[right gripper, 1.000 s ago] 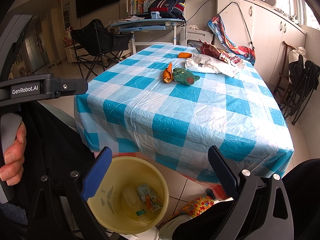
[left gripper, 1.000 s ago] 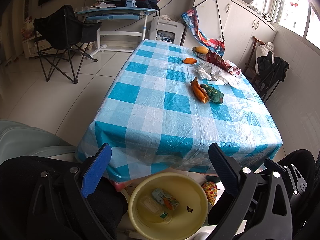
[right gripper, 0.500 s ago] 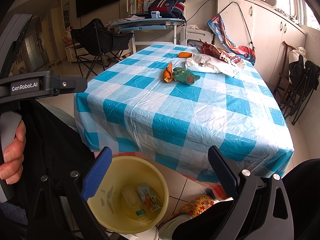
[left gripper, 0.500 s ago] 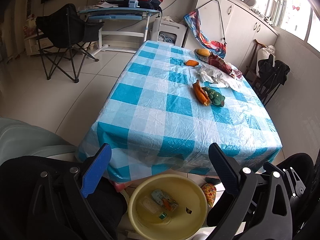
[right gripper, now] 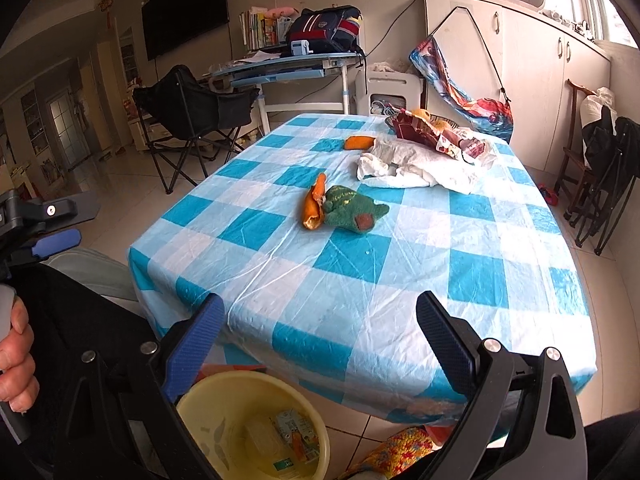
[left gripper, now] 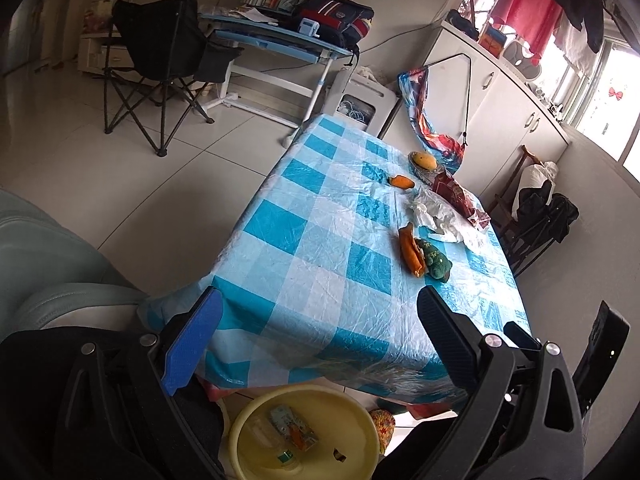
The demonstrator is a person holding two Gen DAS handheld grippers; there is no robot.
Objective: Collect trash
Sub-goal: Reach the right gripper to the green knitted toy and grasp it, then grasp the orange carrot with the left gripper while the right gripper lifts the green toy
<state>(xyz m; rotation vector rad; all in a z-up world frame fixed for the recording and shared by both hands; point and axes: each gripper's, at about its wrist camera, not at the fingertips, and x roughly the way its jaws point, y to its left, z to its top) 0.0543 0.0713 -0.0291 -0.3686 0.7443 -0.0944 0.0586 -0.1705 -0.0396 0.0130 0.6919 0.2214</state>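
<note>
A: Where are the tongs, and how do they stand?

B: The left gripper [left gripper: 316,320] has its blue and black jaws spread wide with nothing between them, low at the near edge of the blue-and-white checked plastic tablecloth [left gripper: 320,264]. The right gripper [right gripper: 318,322] is spread just as wide, empty too, above the near right corner of the cloth.

A: And the trash?

B: Some lies in the round pale-yellow plastic bin [right gripper: 224,396] on the floor below the near edge. The rest is on the table: a curled orange peel strip [right gripper: 313,208] mid-table, touching a crumpled green cloth-like lump [right gripper: 350,210] on its right. Farther off are a smaller orange peel piece [right gripper: 358,142], a crumpled white plastic bag [right gripper: 412,164] and a torn dark-red snack wrapper [right gripper: 420,132].

A: How would the peel strip handle?

B: I'd judge it light, bendy and a little slick. Pinching across its middle, away from the green lump, looks safest. The bag and wrapper are soft and would bunch up; any raised fold would serve.

A: What's unclear?

B: I can't tell what the green lump is. The bin's contents read only as small cartons and clear wrapping. The bag hides whatever lies under it, and the yellow fruit [left gripper: 423,160] at the far end sits in something I can't make out.
</note>
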